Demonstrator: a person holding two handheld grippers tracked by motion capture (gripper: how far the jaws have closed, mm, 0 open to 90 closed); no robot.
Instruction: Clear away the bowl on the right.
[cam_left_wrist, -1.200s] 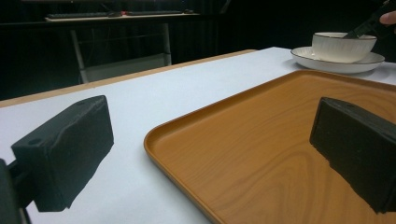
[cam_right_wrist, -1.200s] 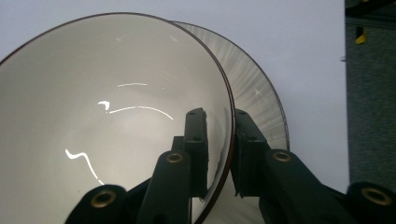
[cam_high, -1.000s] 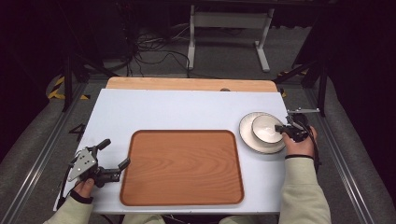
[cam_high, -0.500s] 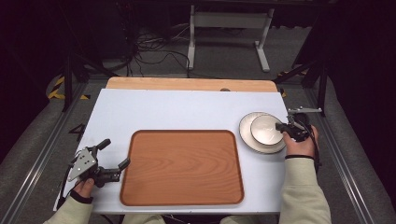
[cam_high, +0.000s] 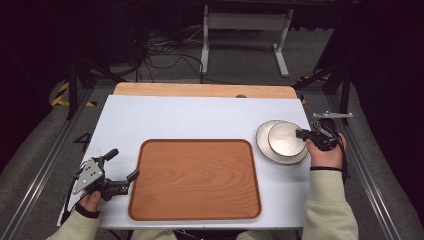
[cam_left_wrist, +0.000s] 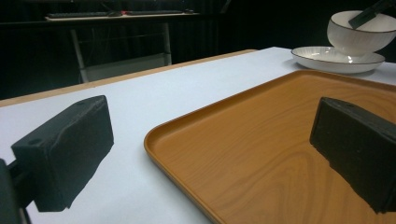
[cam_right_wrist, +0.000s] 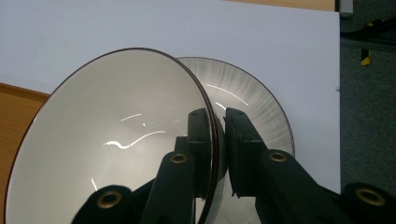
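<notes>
While the right claw grips: the bowl (cam_high: 286, 138) is pinched by its rim, one jaw inside and one outside, as the right gripper view shows.
Landmark: wooden tray (cam_high: 195, 179), lying at the middle of the white surface (cam_high: 190, 120).
Bowl position: just right of the tray's far right corner, over the plate (cam_high: 265, 145); the left gripper view suggests it is at or barely above the plate, contact cannot be told.
Bowl attitude: mouth upward in the high view; round, so no long axis; its upright axis appears slightly tipped toward the right claw (cam_high: 303, 134).
Right claw state: pressed together on the bowl rim (cam_right_wrist: 212, 140).
Left claw (cam_high: 123, 166) state: spread wide, holding nothing, resting near the tray's left edge, jaws pointing across the tray toward the bowl.
Done, as judged: bowl gripped, seemingly being separated from the plate.
Remaining, as judged: carrying the bowl onto the tray, which is bare; the plate likely follows.
Risk: a thin rim pinch may let the bowl swing or slip.
</notes>
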